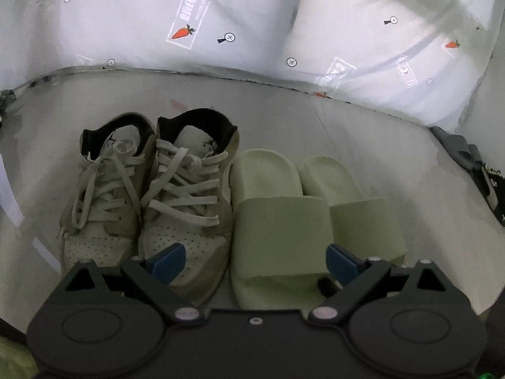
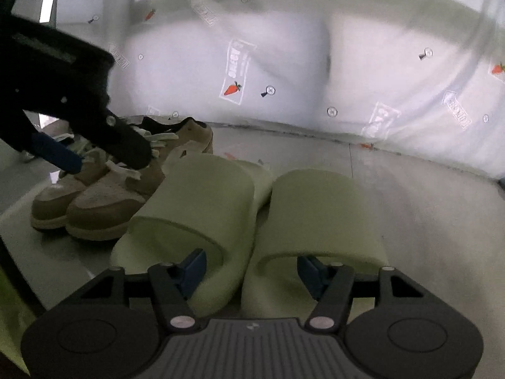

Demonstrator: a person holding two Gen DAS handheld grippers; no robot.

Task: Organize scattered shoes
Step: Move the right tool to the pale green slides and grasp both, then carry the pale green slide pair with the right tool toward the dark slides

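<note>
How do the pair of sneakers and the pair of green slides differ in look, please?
The sneakers are laced, closed shoes in worn white and tan with dark collars; the slides are plain pale green, open at toe and heel, with one broad strap each. The sneakers rise higher at the ankle; the slides sit low. Both pairs stand side by side on the grey floor, toes toward the cameras.

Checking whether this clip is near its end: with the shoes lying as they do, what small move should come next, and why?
Probably draw both tongs back, unless more shoes lie out of view. The sneakers stand side by side, the slides beside them, all toes this way. The left tongs and right tongs are open and hold nothing.
</note>
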